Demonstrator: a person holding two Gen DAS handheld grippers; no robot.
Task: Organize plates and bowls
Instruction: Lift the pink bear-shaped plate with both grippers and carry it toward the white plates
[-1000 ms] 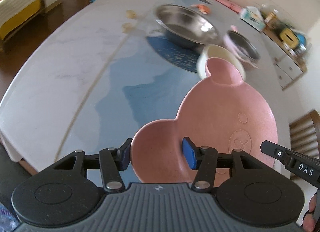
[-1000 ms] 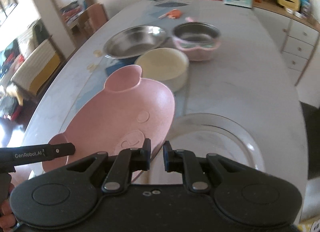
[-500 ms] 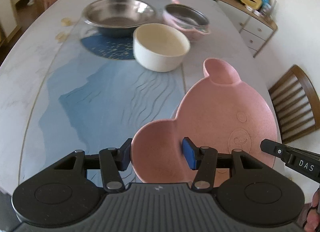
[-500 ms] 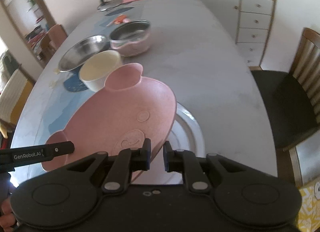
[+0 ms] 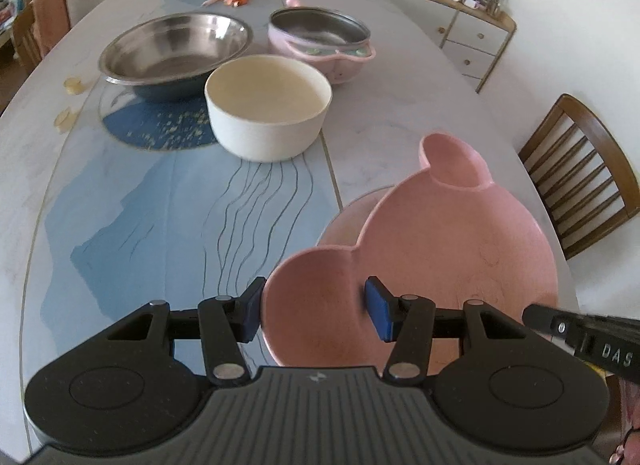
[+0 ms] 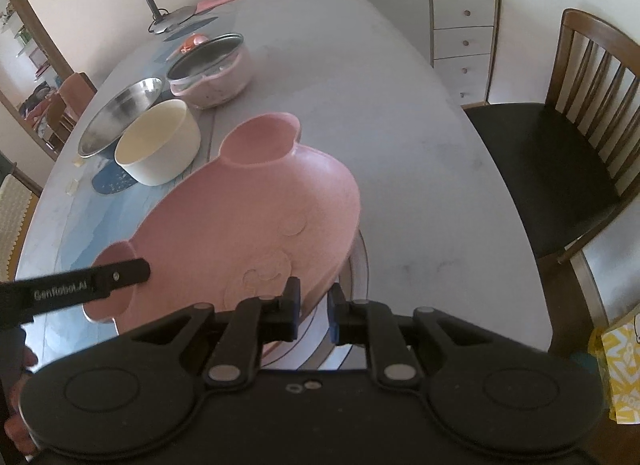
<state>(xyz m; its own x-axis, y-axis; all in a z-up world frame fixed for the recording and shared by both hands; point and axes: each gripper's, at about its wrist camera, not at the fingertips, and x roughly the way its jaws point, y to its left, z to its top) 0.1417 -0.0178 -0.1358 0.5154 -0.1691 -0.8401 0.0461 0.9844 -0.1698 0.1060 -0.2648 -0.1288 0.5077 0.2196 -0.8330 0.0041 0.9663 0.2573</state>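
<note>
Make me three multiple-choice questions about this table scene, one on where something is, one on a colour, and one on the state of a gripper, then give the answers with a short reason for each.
1. Where is the cream bowl?
A. On the chair
B. On the table, in front of the steel bowl
C. Inside the pink pot

2. What colour is the bear-shaped plate?
A. Pink
B. Green
C. Black

3. How does the right gripper stand?
A. Wide open, nothing near it
B. Out of view
C. Its jaws are closed on the plate's rim

Answers:
1. B: it stands on the table, nearer the camera than the steel bowl, with the pink pot behind.
2. A: the whole plate shows pink in both views.
3. C: the plate's edge runs into the narrow gap between its jaws, while the left gripper holds the plate's ear.
</note>
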